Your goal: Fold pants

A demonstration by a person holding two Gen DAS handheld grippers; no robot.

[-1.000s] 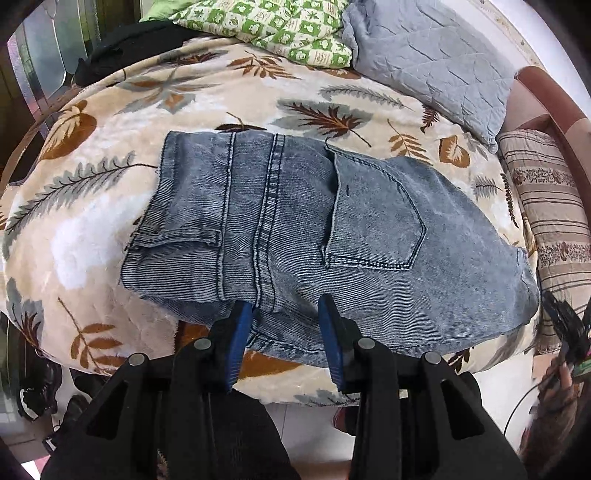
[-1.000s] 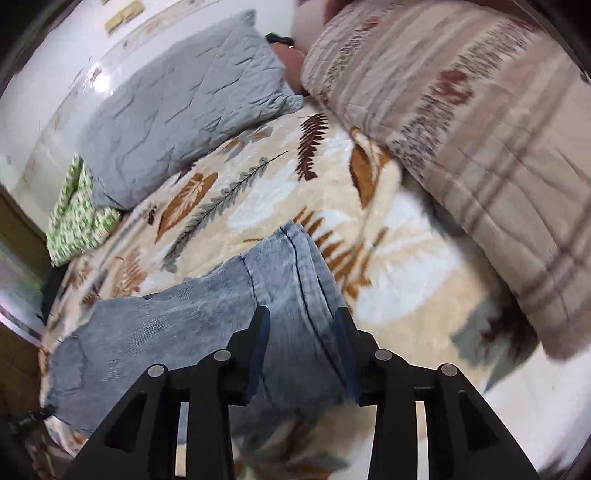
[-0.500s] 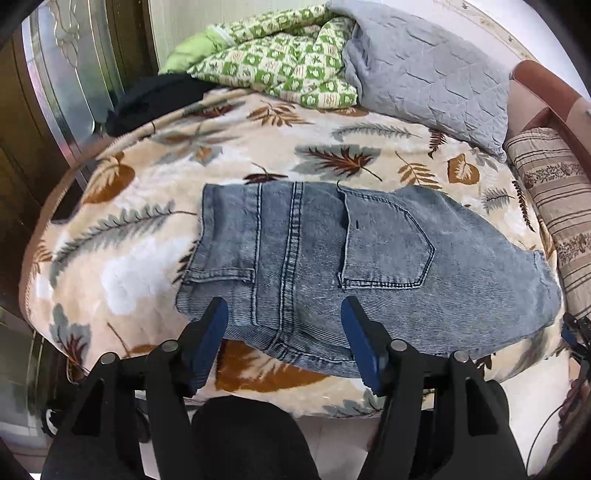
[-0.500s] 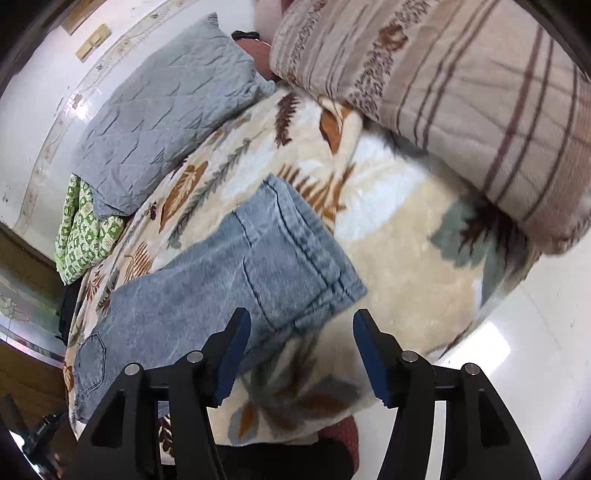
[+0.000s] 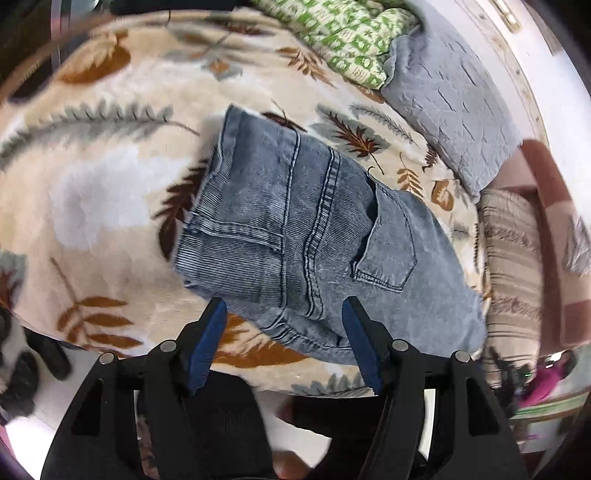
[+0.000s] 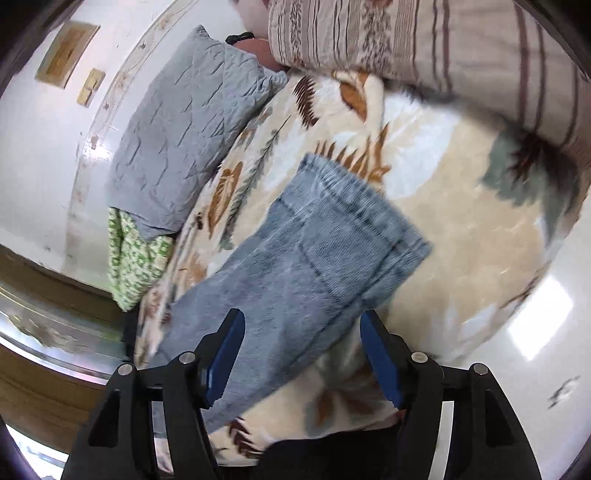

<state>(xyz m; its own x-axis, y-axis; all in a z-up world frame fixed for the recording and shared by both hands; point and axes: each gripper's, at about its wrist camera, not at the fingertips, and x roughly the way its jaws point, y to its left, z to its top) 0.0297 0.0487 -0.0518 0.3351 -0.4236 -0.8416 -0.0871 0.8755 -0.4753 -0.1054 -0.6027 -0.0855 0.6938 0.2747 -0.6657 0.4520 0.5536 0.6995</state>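
Note:
Blue denim pants lie folded lengthwise on a leaf-patterned blanket. The left wrist view shows the waistband end with a back pocket. The right wrist view shows the hem end of the pants. My left gripper is open and empty, above the near edge of the seat. My right gripper is open and empty, above the near edge of the legs. Neither gripper touches the cloth.
A grey quilted pillow and a green patterned cloth lie at the bed's far side. A striped brown quilt lies beside the hems. The bed edge and white floor lie below the grippers.
Both grippers have opened wide, let go of the pants and pulled back from them. The views have tilted and show more of the bed.

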